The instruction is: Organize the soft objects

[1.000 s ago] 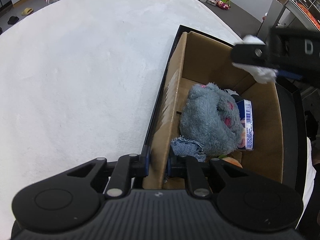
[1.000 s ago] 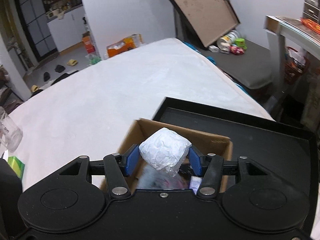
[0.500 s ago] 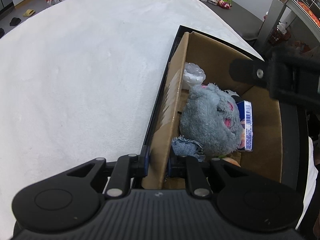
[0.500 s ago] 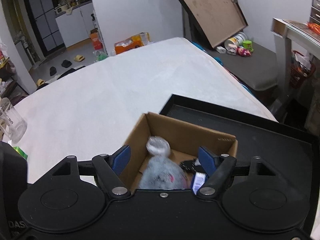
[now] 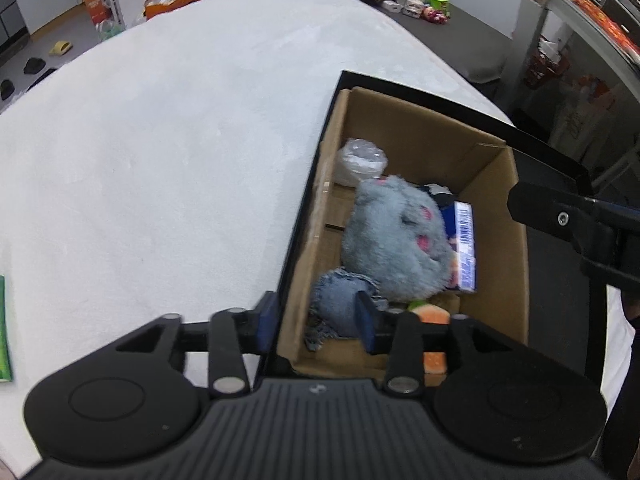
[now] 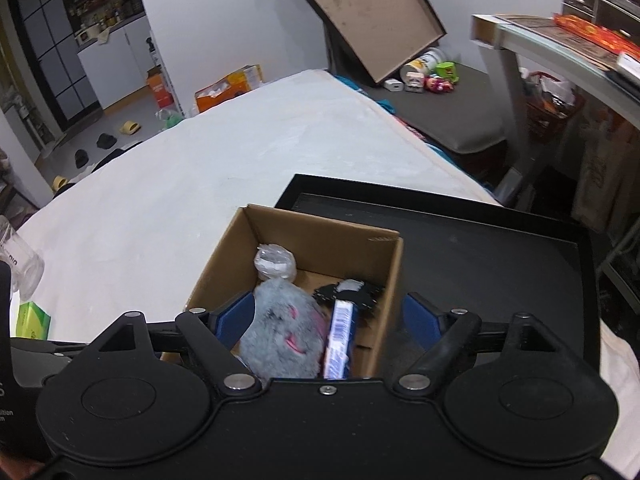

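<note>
An open cardboard box (image 5: 496, 184) (image 6: 224, 248) stands in a black tray (image 5: 560, 164) (image 6: 480, 256). Inside lie a grey plush toy (image 5: 396, 232) (image 6: 280, 332), a white bagged bundle (image 5: 360, 160) (image 6: 274, 262) in the far corner, a denim piece (image 5: 340, 292), a blue-white packet (image 5: 464, 248) (image 6: 340, 328) and an orange sponge (image 5: 432, 316). My left gripper (image 5: 316, 318) is open, its fingers either side of the box's near left wall. My right gripper (image 6: 328, 316) is open and empty above the box; it shows at the right of the left wrist view (image 5: 560, 220).
The tray sits on a wide white soft surface (image 5: 160, 140). A clear glass jar (image 6: 20, 264) and a green pack (image 6: 32, 320) lie at the left. A shelf unit (image 6: 560, 60) stands at the right, and floor clutter behind.
My right gripper opened and dropped the white bundle into the box's far corner, then drew back to the right. My left gripper opened from its grip on the box wall.
</note>
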